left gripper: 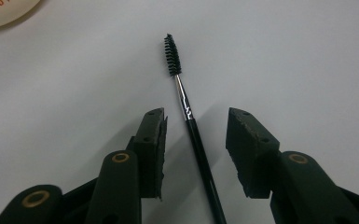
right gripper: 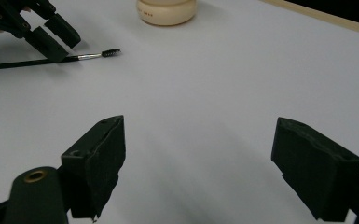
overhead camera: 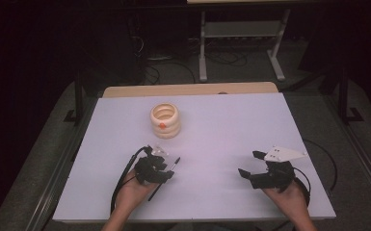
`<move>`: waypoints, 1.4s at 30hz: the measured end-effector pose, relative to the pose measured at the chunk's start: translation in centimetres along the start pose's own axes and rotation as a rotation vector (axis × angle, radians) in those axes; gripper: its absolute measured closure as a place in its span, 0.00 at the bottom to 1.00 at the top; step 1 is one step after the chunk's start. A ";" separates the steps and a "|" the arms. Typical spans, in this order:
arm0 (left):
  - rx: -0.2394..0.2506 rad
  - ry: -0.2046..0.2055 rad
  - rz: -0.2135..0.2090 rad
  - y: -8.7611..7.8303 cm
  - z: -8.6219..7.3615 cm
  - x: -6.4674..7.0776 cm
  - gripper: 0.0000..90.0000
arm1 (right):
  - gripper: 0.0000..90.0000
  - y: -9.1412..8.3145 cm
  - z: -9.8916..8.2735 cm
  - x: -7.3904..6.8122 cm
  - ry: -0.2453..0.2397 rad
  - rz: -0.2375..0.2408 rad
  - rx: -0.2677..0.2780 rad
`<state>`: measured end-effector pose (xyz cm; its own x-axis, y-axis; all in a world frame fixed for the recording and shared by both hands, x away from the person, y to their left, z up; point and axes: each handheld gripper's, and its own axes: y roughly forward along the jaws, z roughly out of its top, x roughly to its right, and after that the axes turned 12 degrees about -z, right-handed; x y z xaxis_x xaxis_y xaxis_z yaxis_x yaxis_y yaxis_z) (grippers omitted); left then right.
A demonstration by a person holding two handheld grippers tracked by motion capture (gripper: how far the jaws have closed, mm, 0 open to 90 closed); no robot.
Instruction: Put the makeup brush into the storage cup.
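On the white surface (overhead camera: 250, 125), with the cream ribbed holder (overhead camera: 165, 120) standing beyond, your left gripper (left gripper: 196, 135) is straddling the mascara wand (left gripper: 191, 126), jaws narrowing but not gripping yet, lift still pending, while your right gripper (right gripper: 214, 158) is idling wide apart.

On my table (overhead camera: 250, 125) I count one slim black brush (left gripper: 193, 126) with a spiral bristle tip; one cream ribbed holder (overhead camera: 165, 121), built as three stacked rings and bearing one orange dot; two grippers in my two hands, my left gripper (left gripper: 196, 135) and my right gripper (right gripper: 200, 163); each has two black jaws, four in all; one white three-cornered plate rides on the right one.
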<state>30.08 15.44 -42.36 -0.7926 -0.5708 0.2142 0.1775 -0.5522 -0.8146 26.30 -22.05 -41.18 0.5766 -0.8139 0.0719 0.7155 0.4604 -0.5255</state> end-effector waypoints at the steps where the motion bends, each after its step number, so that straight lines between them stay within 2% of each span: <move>1: -0.016 -0.001 -0.002 0.0 0.1 -0.1 0.66 | 0.18 0.0 0.0 0.0 0.003 0.001 -0.001; 3: -0.039 -0.029 -0.002 0.3 0.3 -0.3 0.70 | 0.18 0.0 0.0 0.0 0.000 0.001 -0.001; 4: -0.057 -0.029 -0.008 0.3 0.3 -0.4 0.71 | 0.18 0.0 0.0 0.1 0.000 0.002 -0.002; 9: -0.074 -0.046 0.022 0.5 0.6 -0.2 0.78 | 0.18 0.1 0.0 0.0 0.000 0.003 0.001; 12: -0.089 -0.036 0.048 0.6 0.8 0.1 0.82 | 0.18 0.2 0.0 -0.1 -0.003 0.007 -0.005; 13: -0.118 -0.026 0.078 0.9 1.1 0.5 0.82 | 0.18 0.2 0.0 -0.2 -0.003 0.007 -0.005; 17: -0.210 0.025 0.118 1.4 2.1 1.4 0.91 | 0.18 0.3 0.0 -0.4 -0.007 0.012 -0.010; 19: -0.240 0.028 0.116 1.5 2.4 1.5 0.94 | 0.18 0.4 0.0 -0.6 -0.006 0.015 -0.012; 22: -0.250 0.017 0.107 1.6 2.6 1.4 0.95 | 0.18 0.4 0.0 -0.6 -0.013 0.014 -0.008; 28: -0.245 0.027 0.093 1.5 2.6 1.2 0.96 | 0.18 0.4 0.0 -0.5 -0.012 0.017 -0.017; 31: -0.228 0.024 0.062 1.2 2.5 0.8 0.96 | 0.18 0.6 -0.1 -0.6 -0.013 0.022 -0.016; 33: -0.217 0.026 0.063 1.1 2.4 0.7 0.96 | 0.18 0.6 0.0 -0.6 -0.012 0.023 -0.019; 42: -0.041 0.011 -0.040 -2.1 2.0 0.6 0.96 | 0.19 0.7 0.0 -0.9 -0.016 0.030 -0.032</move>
<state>30.41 15.02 -39.46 -0.8051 -0.5418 0.2415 0.1215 -0.5491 -0.8269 26.31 -21.00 -41.65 0.6040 -0.7940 0.0687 0.6846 0.4728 -0.5548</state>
